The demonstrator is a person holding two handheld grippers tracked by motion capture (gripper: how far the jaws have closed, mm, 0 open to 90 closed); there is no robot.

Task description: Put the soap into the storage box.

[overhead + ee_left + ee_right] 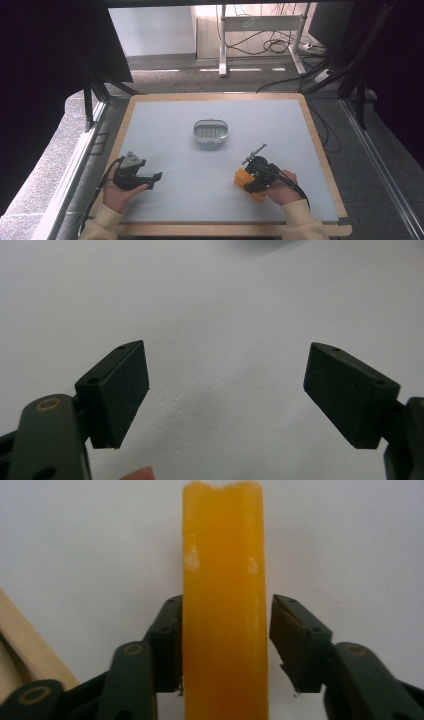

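A pale grey worktop (175,165) with a light wooden edge carries a small oval white dish (211,131) with a ridged grey inside, set a little beyond the middle. Past the far edge lies a grey carpeted floor (165,79), where the white legs of a desk (223,47) stand among loose black cables (267,46). Dark curtains (45,75) hang along both sides, with black frame struts (89,102) beside them.

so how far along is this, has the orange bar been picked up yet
Nothing looks finished. The right gripper straddles the orange bar, which lies on the table; one pad touches it, the other stands just off. The left gripper waits open. The white dish holds nothing, so lifting and placing remain.
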